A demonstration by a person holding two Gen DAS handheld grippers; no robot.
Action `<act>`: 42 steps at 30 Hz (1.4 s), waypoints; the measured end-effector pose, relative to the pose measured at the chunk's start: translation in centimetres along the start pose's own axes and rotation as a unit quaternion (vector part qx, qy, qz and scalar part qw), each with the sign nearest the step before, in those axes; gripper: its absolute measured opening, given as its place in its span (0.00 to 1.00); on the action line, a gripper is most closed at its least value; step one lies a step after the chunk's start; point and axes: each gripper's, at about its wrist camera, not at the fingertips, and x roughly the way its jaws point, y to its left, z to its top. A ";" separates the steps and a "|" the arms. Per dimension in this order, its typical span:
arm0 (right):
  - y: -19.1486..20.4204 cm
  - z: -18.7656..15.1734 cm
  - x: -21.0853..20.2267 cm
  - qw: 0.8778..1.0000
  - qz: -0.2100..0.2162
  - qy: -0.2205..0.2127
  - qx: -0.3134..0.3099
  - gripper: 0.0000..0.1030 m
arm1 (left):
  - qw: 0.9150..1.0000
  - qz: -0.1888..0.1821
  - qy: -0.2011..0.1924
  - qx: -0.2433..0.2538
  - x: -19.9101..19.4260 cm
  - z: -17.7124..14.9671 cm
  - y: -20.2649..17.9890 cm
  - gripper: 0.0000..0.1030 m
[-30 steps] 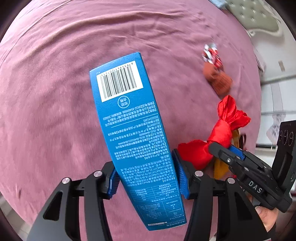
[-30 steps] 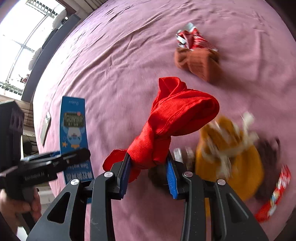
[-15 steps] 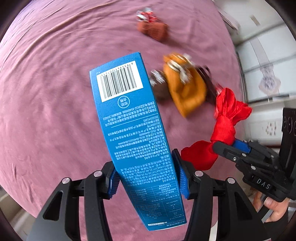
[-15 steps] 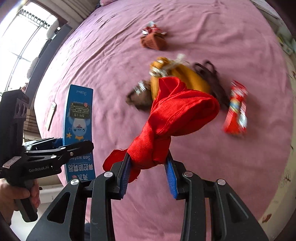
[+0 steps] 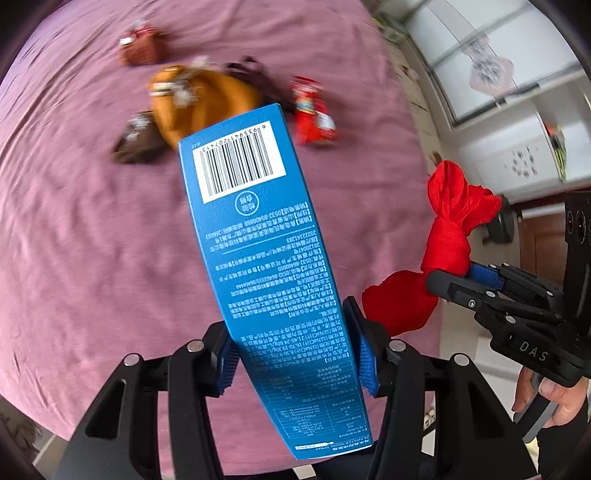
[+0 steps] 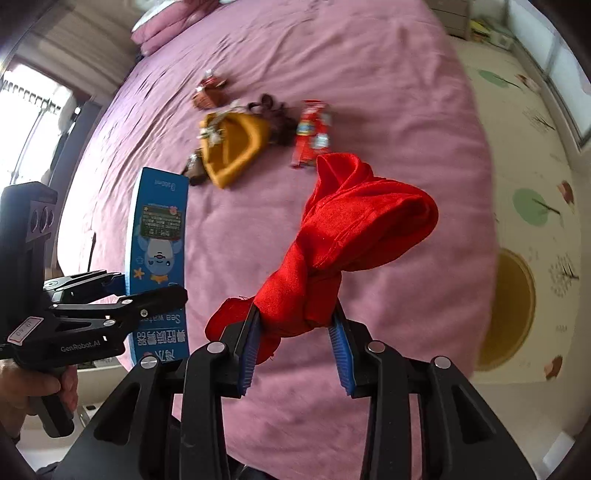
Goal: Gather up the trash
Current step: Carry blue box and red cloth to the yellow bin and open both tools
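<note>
My left gripper is shut on a tall blue carton with a barcode and holds it above the purple bed. The carton also shows in the right wrist view. My right gripper is shut on a knotted red cloth, also lifted; the cloth shows at the right of the left wrist view. On the bed lie a red snack wrapper, a mustard yellow knit item, a dark brown item and a small brown piece with a wrapper.
The bed's edge drops to a cream play mat with tree patterns on the right. A window lies to the left and pillows at the bed's far end. White cabinets stand beyond the bed.
Both grippers have pulled back and up from the bed with their loads. The pile of items now looks smaller and farther away, and the floor has come into view.
</note>
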 end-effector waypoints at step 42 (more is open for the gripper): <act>-30.4 -9.1 -9.6 0.966 -0.066 -0.069 0.239 0.35 | 0.962 -0.049 0.114 0.241 15.6 7.1 -34.3 0.51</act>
